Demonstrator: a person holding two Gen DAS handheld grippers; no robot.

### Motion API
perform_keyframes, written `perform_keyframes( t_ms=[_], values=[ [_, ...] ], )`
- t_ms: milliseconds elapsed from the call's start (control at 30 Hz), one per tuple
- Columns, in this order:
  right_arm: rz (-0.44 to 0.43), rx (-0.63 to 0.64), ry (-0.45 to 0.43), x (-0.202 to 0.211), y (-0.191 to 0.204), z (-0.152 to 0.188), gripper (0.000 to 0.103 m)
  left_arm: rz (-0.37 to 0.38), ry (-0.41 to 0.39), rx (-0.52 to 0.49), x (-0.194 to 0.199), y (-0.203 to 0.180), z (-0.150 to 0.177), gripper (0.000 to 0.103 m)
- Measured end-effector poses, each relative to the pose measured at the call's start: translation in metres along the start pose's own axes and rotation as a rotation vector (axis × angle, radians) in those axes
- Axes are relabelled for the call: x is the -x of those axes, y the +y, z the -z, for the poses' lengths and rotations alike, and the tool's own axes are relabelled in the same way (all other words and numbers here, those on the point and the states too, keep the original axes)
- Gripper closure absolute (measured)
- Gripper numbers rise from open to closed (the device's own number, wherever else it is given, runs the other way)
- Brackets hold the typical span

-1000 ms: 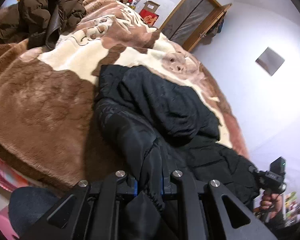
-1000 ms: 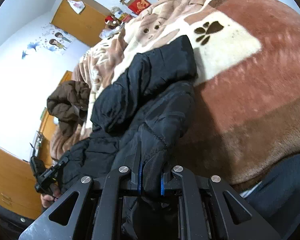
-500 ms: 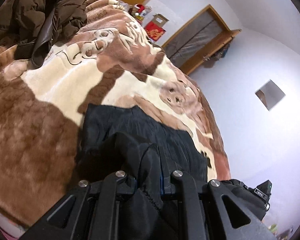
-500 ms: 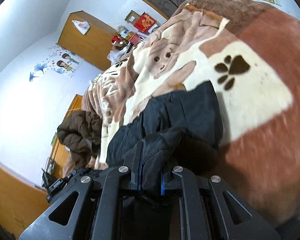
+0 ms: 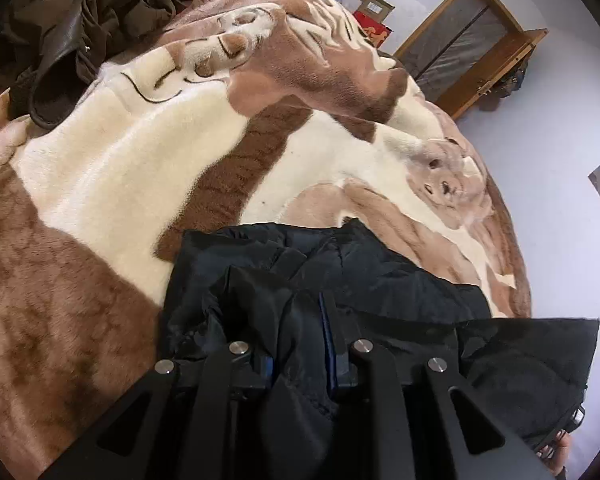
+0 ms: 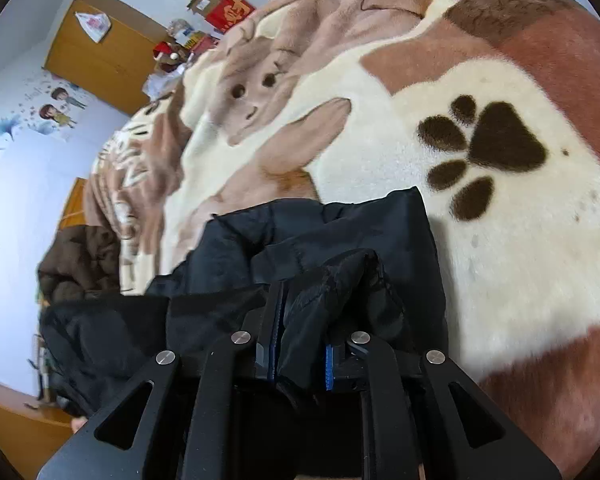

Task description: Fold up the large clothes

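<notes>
1. Left wrist view: the left gripper has a bunched fold of the black padded nylon jacket between its blue-edged pads. Its jaws have just been opening a little, with cloth still between them; whether the pads still press on it I cannot tell.
2. Right wrist view: the right gripper has another bunch of the same jacket between its pads, jaws likewise just easing apart, fabric still between them.
3. The jacket lies on the plush brown-and-cream blanket with bear and paw prints, on a bed, its lower part doubled forward over the rest.
4. Step in hand, as I judge it: end of a fold-over, hem carried up toward the far end, release starting.
5. Next move likely calls for letting go fully, backing both grippers out without dragging cloth, then checking edges line up and flattening puffy spots.
6. A crumpled dark brown puffer coat sits well apart at the far left corner, untouched.
</notes>
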State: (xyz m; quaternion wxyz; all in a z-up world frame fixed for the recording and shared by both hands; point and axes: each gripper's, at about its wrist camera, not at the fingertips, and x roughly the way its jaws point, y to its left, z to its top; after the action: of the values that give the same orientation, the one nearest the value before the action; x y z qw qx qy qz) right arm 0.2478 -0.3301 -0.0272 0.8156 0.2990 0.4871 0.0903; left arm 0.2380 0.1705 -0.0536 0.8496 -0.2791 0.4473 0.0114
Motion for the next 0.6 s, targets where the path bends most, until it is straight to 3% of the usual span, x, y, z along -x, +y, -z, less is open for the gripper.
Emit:
perform_keyframes(
  t_ms=[200,300,367,433,533,600],
  values=[
    [-0.053,-0.043,0.02,-0.008,-0.019,-0.003,0.084,-0.01,0.022,-0.003,-0.016,0.0,-0.003,0.081],
    [-0.125,-0.069,0.012,0.006,-0.023,-0.007,0.073,0.005,0.053,0.014,-0.013,0.001,-0.01,0.079],
    [-0.194,-0.098,-0.019,0.02,-0.022,-0.009,0.062,0.025,0.054,0.029,-0.006,0.001,-0.013,0.074],
    [-0.235,-0.114,-0.046,0.034,-0.022,-0.01,0.053,0.053,0.048,0.051,0.001,0.001,-0.017,0.063],
    [-0.246,-0.096,-0.095,0.051,-0.012,-0.008,0.051,0.116,0.015,0.1,0.019,-0.001,-0.023,0.049],
    [-0.237,-0.078,-0.137,0.061,-0.004,-0.005,0.051,0.161,-0.011,0.134,0.034,-0.003,-0.028,0.045]
  ],
)
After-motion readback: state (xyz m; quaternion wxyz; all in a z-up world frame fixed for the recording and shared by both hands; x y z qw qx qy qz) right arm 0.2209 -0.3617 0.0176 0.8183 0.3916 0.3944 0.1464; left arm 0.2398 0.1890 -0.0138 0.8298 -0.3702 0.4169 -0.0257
